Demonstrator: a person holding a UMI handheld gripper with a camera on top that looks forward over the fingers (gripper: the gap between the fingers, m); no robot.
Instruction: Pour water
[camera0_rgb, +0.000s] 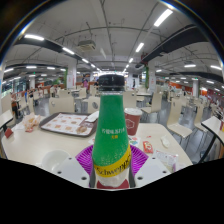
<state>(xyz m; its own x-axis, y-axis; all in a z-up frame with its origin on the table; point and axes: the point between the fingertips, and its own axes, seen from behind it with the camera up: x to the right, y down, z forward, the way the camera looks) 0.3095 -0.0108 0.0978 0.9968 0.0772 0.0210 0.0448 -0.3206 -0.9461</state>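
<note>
In a canteen, the hand-held gripper (112, 168) clamps an upright green bottle (111, 130) between its fingers.

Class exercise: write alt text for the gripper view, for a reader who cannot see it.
A green bottle with a black cap stands upright between the gripper's purple-padded fingers, which press on its sides. Beyond it, a white table bears a red cup and a tray.

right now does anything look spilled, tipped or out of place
Nothing stands out. The green bottle is upright with its black cap on, gripped between the tool's fingers. Beyond it, the red cup stands upright on the white table, and no liquid shows on the tabletop.
</note>
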